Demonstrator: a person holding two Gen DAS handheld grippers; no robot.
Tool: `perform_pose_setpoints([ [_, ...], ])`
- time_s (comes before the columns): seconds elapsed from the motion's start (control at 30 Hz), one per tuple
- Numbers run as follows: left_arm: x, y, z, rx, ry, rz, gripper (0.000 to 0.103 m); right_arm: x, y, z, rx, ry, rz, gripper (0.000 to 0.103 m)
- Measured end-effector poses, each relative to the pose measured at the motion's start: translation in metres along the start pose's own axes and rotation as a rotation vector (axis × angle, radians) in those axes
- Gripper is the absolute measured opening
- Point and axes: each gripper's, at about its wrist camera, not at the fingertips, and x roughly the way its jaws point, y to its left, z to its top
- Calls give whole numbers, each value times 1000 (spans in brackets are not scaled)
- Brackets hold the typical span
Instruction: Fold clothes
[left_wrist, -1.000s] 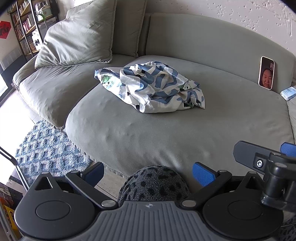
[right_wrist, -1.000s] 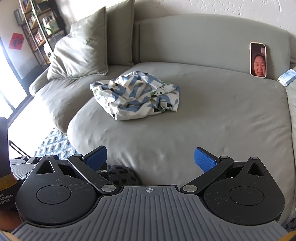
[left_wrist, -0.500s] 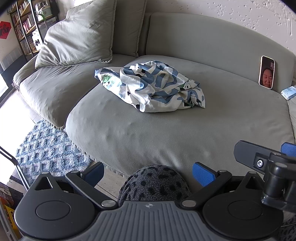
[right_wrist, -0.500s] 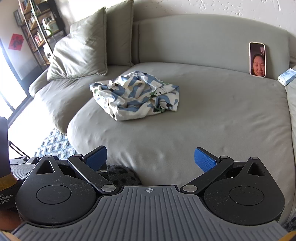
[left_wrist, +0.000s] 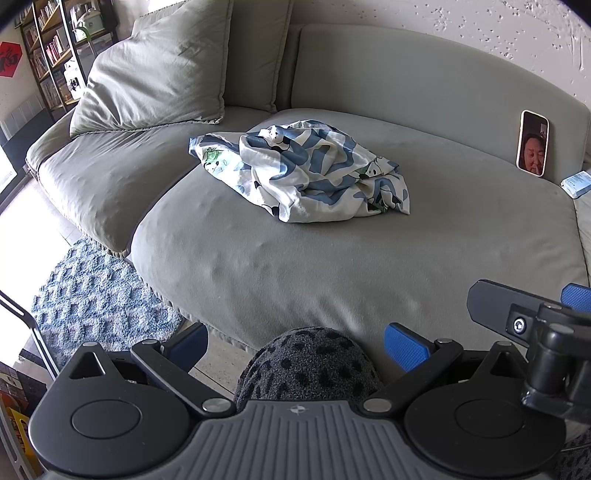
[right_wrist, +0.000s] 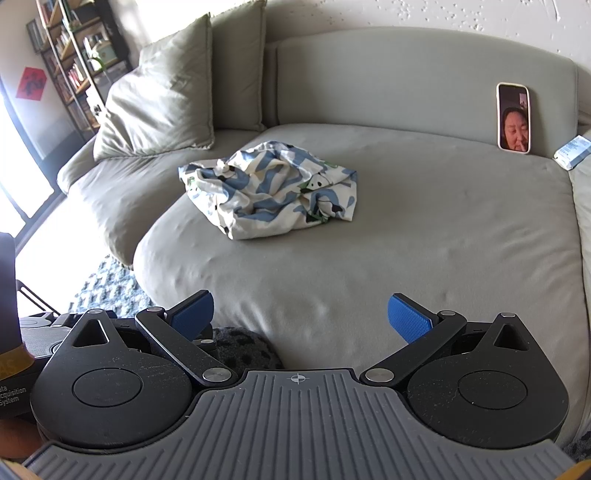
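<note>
Both grippers' jaws spread, left (left_wrist: 295, 345) and right (right_wrist: 301, 314); crumpled garment (left_wrist: 301, 171) (mid-cushion) lies well apart.

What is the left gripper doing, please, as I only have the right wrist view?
Observer: The left gripper is open and empty, just short of the sofa's front edge.
Operator: Is anything between its fingers?
Observer: Only spotted fabric below them, likely the person's knee.
Operator: Where are the clothes from there?
Observer: The clothes lie crumpled straight ahead of it, well beyond its fingertips and not touched.
</note>
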Motion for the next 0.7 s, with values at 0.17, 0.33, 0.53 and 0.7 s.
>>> perform_pose_setpoints([
  [0.17, 0, -1, 0, 1, 2, 0, 102, 0, -1, 0, -1, 0, -1, 103],
  [0.33, 0, -1, 1, 0, 3, -1, 102, -1, 0, -2, -1, 0, -2, 103],
  [0.53, 1, -2, 1, 0, 2, 0, 102, -1, 0, -1, 0, 0, -2, 103],
  [0.7, 1, -2, 1, 1, 1, 1, 102, 0, 0, 0, 1, -1, 0, 103],
])
